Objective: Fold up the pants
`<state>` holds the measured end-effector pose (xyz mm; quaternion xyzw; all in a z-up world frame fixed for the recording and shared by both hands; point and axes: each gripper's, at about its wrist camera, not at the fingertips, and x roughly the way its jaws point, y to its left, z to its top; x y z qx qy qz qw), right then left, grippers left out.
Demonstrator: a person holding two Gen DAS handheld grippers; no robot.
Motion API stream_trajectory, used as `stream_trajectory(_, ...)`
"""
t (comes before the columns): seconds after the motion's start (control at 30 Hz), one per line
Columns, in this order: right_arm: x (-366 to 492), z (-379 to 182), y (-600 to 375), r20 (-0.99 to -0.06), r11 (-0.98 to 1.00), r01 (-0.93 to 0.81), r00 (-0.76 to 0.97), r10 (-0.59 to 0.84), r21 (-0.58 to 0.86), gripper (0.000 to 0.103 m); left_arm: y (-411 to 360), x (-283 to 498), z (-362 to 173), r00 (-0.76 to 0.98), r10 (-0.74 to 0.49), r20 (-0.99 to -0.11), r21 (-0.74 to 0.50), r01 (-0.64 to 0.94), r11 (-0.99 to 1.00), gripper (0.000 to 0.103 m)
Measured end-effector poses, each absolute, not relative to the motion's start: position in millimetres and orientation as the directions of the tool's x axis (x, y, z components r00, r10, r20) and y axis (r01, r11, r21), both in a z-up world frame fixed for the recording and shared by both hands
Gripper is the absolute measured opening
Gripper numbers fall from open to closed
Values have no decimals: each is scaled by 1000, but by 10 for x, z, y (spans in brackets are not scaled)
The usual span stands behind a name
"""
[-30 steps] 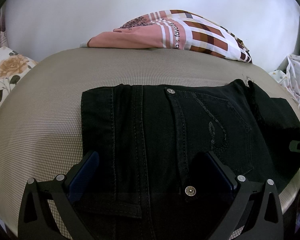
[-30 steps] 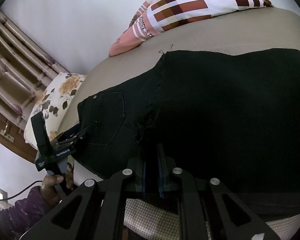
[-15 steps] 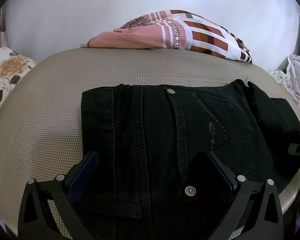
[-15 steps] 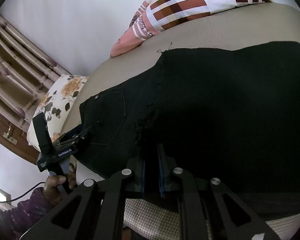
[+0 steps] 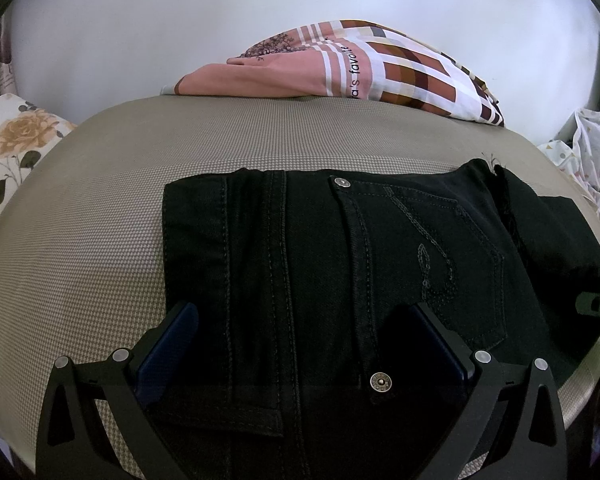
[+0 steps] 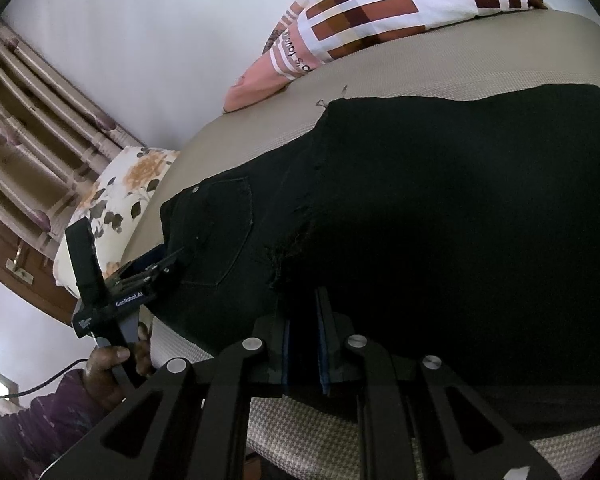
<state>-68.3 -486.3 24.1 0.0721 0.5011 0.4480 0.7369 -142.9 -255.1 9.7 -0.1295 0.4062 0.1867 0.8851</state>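
Black pants (image 5: 340,264) lie on the beige bed, waistband and back pocket toward the left wrist view, a leg layer folded over them (image 6: 460,208). My left gripper (image 5: 300,320) is open, its blue pads on either side of the waistband near the front edge; it also shows in the right wrist view (image 6: 156,264). My right gripper (image 6: 305,320) is shut on the near edge of the folded leg fabric. Its tip shows at the right edge of the left wrist view (image 5: 598,304).
A pink and brown checked pillow (image 5: 360,68) lies at the far side by the white wall. A floral pillow (image 5: 12,144) is at the left. A spotted cloth (image 5: 592,160) is at the right. The bed's front edge (image 6: 340,424) is close below my grippers.
My right gripper has drawn slightly nearer and the folded fabric fills more of its view. The left gripper has not moved.
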Motion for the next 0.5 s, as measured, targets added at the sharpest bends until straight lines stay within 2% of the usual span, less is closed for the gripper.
stream_trajectory(0.5,-843,265,-4770,-696,576,-671,122,707,467,15,-2540,-1434,106,600,227,-767,-76,-436,897,103)
